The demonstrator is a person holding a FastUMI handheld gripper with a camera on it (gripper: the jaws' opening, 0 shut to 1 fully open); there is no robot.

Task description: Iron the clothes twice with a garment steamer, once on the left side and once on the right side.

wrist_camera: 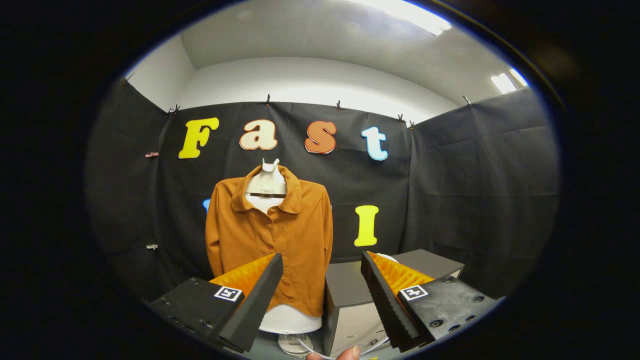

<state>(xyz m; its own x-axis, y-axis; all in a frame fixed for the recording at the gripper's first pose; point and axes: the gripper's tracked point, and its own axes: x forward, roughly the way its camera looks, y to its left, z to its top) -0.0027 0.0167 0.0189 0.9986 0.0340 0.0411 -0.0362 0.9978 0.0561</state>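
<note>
1. One orange-brown shirt (270, 235) hangs buttoned on a white mannequin torso (290, 319), collar open (sleeves straight down), beyond the fingers and nearer the left one.
2. The gripper (320, 295) has its fingers wide apart with nothing between them.
3. A grey box (350, 300) stands just right of the torso, seen through the gap between the fingers.
4. A fingertip (348, 353) shows beneath the box.
5. Black cloth walls (475, 190) enclose the booth under a white ceiling (310, 35).
</note>
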